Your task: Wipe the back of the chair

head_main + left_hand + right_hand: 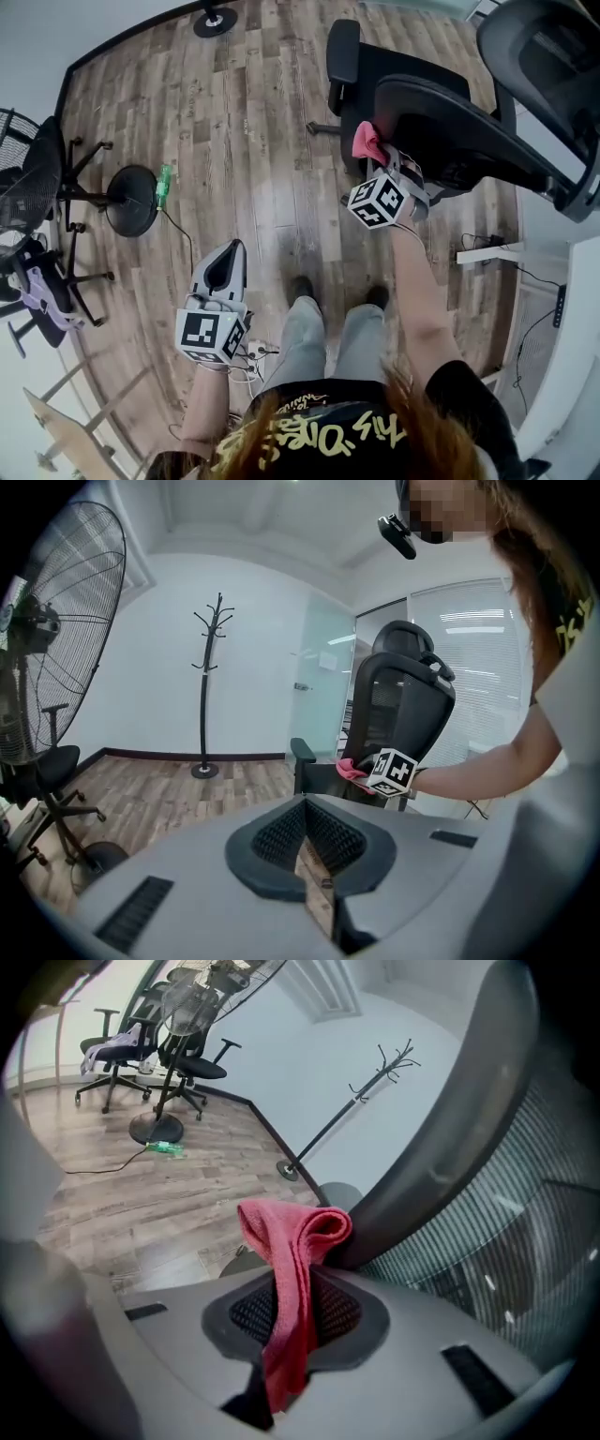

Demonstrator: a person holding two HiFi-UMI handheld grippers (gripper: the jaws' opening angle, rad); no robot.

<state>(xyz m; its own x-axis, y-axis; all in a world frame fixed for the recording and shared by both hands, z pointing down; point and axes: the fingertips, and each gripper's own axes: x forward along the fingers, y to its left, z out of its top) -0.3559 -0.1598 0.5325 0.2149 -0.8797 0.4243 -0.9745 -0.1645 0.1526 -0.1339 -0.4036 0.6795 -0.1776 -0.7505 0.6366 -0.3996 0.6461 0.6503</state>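
**A:** What is the right gripper (295, 1314) doing?

**B:** Its jaws are clamping tight on a red cloth (292, 1260); a bunched fold is sticking out past the tips and a loose tail is hanging down behind; I am guessing the fold is being held forward so that soft cloth, not hard jaw, is meeting the chair.

**A:** And where is the chair (441, 117) standing?

**B:** It is standing ahead of the person and to their right on the wooden floor (244, 141); the fold is touching the dark curved frame (427, 1162) at the edge of the mesh back (511, 1213), low down, so wiping seems to be starting or under way there; most of the back is lying above the cloth.

**A:** Is the left gripper (226, 265) helping?

**B:** It is hanging low at the person's left, well apart from the chair; its jaws are drawn in to a thin slit with nothing between them; one cloth is probably needing one tool, so this one is waiting aside.
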